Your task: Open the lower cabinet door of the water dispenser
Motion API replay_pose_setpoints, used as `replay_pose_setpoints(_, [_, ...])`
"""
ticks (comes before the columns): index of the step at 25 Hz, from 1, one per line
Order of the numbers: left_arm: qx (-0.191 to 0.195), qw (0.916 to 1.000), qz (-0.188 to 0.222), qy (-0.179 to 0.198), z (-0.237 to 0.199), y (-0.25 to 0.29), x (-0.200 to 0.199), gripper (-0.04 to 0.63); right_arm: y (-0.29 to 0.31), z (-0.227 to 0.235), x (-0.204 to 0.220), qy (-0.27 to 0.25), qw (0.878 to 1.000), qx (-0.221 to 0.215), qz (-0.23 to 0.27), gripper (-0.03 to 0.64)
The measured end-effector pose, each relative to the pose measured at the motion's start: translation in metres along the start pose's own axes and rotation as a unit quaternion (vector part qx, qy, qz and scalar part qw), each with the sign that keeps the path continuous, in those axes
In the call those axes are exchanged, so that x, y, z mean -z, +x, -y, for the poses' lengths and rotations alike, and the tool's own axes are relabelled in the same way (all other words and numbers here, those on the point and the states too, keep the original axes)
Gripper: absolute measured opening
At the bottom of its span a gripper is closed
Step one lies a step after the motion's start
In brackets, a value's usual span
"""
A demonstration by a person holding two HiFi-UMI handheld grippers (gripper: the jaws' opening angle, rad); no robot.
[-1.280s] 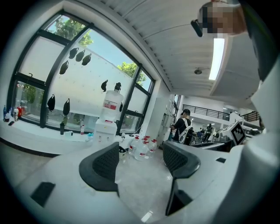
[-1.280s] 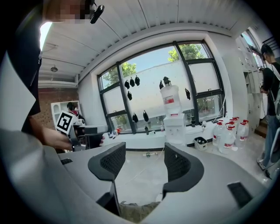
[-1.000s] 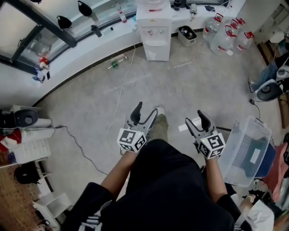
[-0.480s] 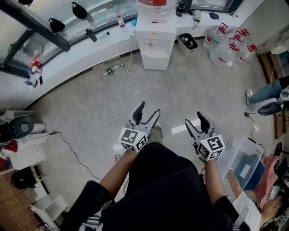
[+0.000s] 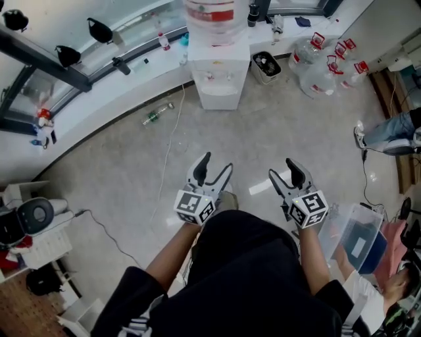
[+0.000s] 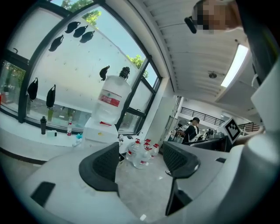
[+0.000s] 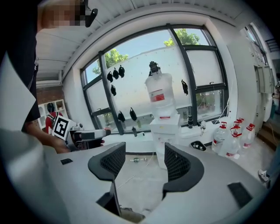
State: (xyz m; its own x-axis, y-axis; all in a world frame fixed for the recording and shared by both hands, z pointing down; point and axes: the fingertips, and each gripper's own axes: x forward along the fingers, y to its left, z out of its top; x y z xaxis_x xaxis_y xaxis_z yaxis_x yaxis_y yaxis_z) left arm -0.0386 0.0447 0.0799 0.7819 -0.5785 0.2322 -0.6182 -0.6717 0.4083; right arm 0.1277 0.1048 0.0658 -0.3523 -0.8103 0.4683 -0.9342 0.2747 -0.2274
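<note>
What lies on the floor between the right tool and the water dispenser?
Only bare grey floor lies between the right tool and the water dispenser, as the head view shows.

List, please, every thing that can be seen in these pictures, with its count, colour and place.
water dispenser: one, white, against the window counter, far ahead of both grippers
water bottle: one, clear with red label, on top of the dispenser
spare water jugs: at least three, clear with red caps, on the floor right of the dispenser
small bin: one, pale with dark inside, between dispenser and jugs
small bottle: one, greenish, lying on the floor left of the dispenser
cable: one, white, across the floor
storage box: one, clear with blue contents, floor at right
left gripper: one, grey and black, jaws apart, empty
right gripper: one, grey and black, jaws apart, empty
</note>
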Motion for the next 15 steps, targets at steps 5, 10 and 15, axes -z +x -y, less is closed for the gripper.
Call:
replay_pose_setpoints(5, [0.008,0.9999,-0.007,0.004,-0.011,0.027,-0.006,0.290,0.011,0.016,-0.009,0.008,1.000,0.010,-0.002,0.244])
replay_pose_setpoints(10, [0.005,0.9998,-0.020,0.005,-0.018,0.048,-0.006,0.290,0.017,0.036,-0.012,0.021,1.000,0.014,-0.001,0.244])
replay_pose_setpoints(15, [-0.011,0.9997,-0.021,0.011,-0.023,0.078,-0.012,0.290,0.039,0.067,-0.019,0.025,1.000,-0.004,0.002,0.244])
